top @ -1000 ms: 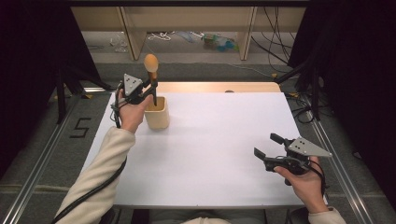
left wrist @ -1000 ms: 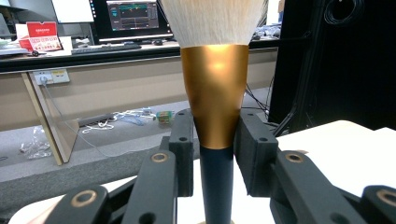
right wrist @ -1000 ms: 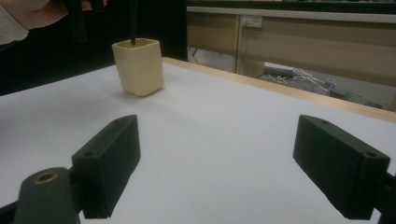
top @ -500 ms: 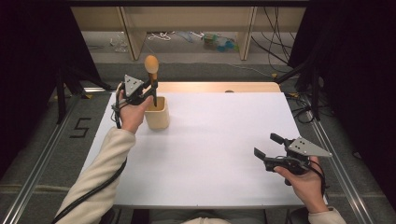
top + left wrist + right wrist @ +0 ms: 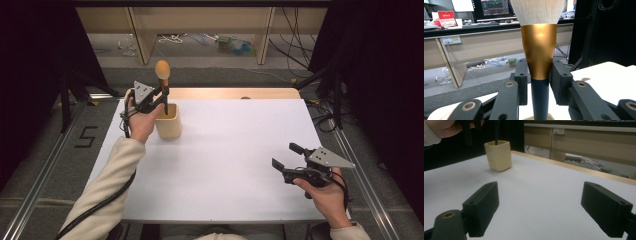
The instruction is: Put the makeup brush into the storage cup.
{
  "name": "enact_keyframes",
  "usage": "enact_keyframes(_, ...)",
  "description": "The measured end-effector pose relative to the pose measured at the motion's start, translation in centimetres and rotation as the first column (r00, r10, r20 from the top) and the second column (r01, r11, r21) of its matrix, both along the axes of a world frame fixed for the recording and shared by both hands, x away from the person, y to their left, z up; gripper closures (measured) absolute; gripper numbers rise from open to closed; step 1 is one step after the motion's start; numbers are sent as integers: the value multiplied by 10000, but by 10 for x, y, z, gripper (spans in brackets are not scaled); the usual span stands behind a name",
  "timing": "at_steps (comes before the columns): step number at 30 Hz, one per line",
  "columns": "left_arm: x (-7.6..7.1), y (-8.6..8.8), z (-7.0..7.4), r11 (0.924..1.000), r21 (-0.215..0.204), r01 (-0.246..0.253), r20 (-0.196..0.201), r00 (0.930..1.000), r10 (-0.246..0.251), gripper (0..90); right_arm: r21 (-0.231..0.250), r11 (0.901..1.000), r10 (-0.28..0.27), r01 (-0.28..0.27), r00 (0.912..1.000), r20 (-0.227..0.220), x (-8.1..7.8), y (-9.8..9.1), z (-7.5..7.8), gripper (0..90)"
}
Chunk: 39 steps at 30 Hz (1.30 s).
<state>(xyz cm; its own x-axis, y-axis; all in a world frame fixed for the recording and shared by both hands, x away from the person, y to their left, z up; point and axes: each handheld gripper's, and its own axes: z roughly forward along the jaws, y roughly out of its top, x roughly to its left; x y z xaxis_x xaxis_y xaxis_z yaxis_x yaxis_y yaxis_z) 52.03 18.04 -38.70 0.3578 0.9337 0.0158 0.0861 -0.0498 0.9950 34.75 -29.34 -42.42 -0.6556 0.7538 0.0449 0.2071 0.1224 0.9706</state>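
Observation:
A makeup brush [image 5: 162, 72] with a gold ferrule [image 5: 539, 50], pale bristles and a dark handle stands upright in a cream square cup [image 5: 168, 122] at the table's back left. My left gripper [image 5: 163, 96] is shut on the brush just above the cup, its pads [image 5: 522, 75] pressing where the ferrule meets the handle. Near the front right of the table my right gripper [image 5: 285, 156] hovers open with nothing between its jaws. In the right gripper view [image 5: 544, 212] the cup [image 5: 498, 156] stands far off at the upper left with the brush handle [image 5: 496, 132] rising out of it.
A white sheet covers the table [image 5: 240, 150], with a wooden strip [image 5: 235, 93] along its far edge. Beyond it are wooden desk legs [image 5: 265, 35], cables and litter on the floor. Dark curtains flank both sides. Metal rails [image 5: 45, 170] run beside the table.

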Motion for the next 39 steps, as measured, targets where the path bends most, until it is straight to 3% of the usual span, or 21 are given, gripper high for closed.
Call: enact_keyframes(39,3,-1,-8,9999,120,-9,-191,9998,11,695,10,10000,8,-8,10000,-35,0,0,0,159)
